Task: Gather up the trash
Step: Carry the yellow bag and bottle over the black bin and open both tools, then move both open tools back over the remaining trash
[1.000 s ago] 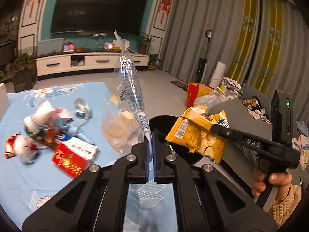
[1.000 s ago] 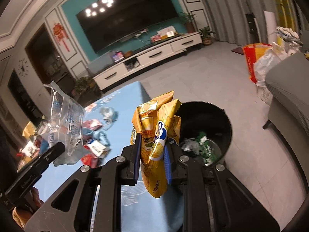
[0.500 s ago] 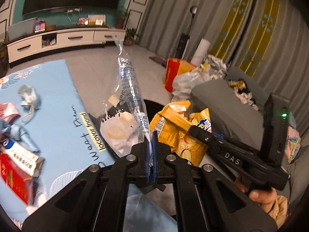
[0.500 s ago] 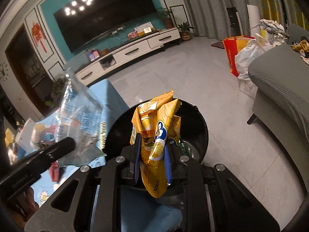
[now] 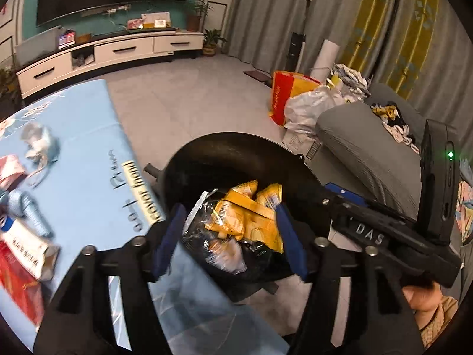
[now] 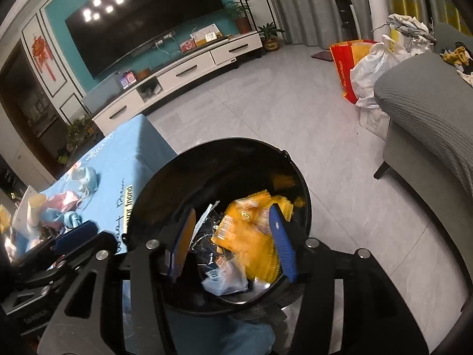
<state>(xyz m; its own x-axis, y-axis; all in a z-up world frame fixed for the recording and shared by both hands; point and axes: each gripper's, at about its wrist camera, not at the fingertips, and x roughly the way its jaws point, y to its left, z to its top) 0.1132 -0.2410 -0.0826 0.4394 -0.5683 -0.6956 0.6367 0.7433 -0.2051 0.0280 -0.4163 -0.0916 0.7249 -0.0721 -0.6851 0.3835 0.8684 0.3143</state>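
A black round bin [image 5: 230, 153] [image 6: 224, 153] stands on the floor beside the blue-clothed table [image 5: 88, 136]. Inside it lie a yellow snack bag [image 5: 251, 222] [image 6: 251, 236] and a clear plastic bag [image 5: 201, 216] [image 6: 224, 281]. My left gripper [image 5: 229, 236] is open and empty, right above the bin's near rim. My right gripper [image 6: 233, 236] is open and empty over the bin; its body shows in the left wrist view [image 5: 369, 230]. More trash lies on the table: a red-and-white packet [image 5: 23, 251], a blue wad [image 5: 29, 213] and a face mask [image 5: 38, 142].
A grey sofa [image 6: 428, 112] stands to the right of the bin. A red-and-yellow bag [image 5: 286, 94] and white plastic bags [image 6: 372, 68] sit on the floor beyond. A white TV cabinet [image 6: 189, 74] runs along the far wall.
Both grippers opened over the bin. The clear bag dropped from the left gripper and the yellow snack bag from the right; both now lie inside the bin.
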